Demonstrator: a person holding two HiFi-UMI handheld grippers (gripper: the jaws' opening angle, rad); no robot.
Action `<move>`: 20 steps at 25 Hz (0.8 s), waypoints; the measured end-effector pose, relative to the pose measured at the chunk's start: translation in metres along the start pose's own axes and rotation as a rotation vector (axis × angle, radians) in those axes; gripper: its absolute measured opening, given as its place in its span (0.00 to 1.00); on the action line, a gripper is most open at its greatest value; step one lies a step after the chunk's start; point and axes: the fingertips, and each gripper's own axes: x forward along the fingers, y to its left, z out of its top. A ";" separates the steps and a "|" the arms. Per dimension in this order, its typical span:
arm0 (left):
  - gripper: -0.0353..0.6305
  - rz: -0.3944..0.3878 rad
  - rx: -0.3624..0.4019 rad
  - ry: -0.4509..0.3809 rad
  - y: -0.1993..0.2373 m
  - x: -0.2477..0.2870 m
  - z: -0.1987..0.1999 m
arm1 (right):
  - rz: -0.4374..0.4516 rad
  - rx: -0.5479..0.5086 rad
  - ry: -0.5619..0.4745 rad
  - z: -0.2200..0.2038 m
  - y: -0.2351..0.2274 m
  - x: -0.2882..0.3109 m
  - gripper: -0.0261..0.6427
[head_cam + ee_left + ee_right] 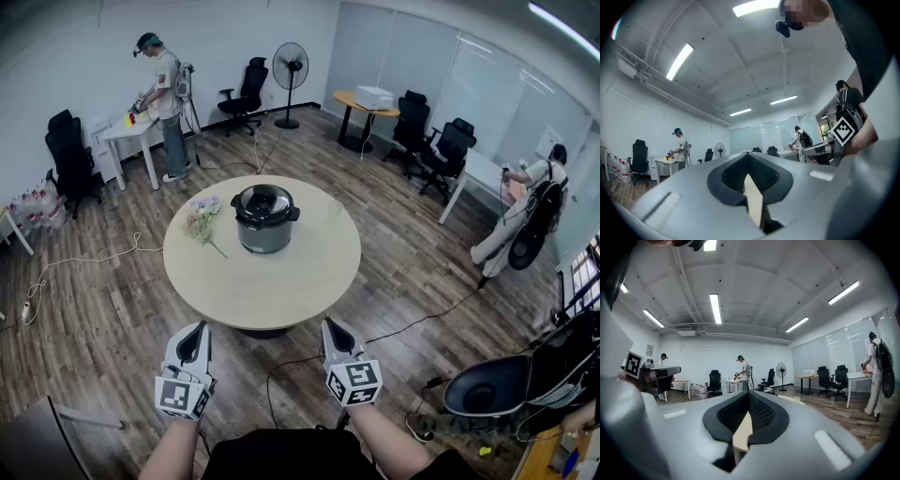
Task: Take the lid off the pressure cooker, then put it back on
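Overhead, in the head view, the pressure cooker [263, 234] is sitting near the middle of the round table [281, 286], and its lid [265, 201] is resting on top of it. A bunch of flowers [200, 221] is lying just beside the cooker, on its left. The left gripper [192, 332] and the right gripper [336, 328] are hovering side by side at the near edge of the table, well apart from the cooker, both pointing toward it. Each pair of jaws is pressing together with nothing in them. A person [166, 101] is standing at a white desk [131, 131] in the far left corner, and a standing fan [290, 67] is facing the room by the back wall.

Next, in the left gripper view, the left gripper [750, 160] is showing its two jaws meeting in a tight seam, holding nothing. The cooker is not showing here. The other gripper's marker cube [844, 131] is floating at the right.

Finally, in the right gripper view, the right gripper [749, 402] is likewise keeping its jaws pinched together and empty, aiming across the room toward the person [743, 369] and the fan [781, 371].
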 end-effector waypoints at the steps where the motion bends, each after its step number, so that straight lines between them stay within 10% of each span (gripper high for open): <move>1: 0.05 0.001 0.001 -0.001 0.000 0.000 0.001 | 0.001 0.000 -0.001 0.001 0.000 0.001 0.05; 17: 0.05 0.015 -0.034 0.023 -0.007 0.010 -0.006 | 0.109 -0.031 0.000 0.003 0.000 0.005 0.06; 18: 0.05 0.017 -0.033 0.013 -0.005 0.010 -0.006 | 0.150 -0.025 0.009 0.003 0.005 0.009 0.28; 19: 0.05 0.020 -0.033 0.004 -0.003 0.010 -0.006 | 0.184 -0.015 0.025 0.004 0.010 0.012 0.93; 20: 0.05 0.023 -0.033 0.000 -0.001 0.010 -0.006 | 0.207 -0.011 0.044 0.004 0.012 0.015 0.93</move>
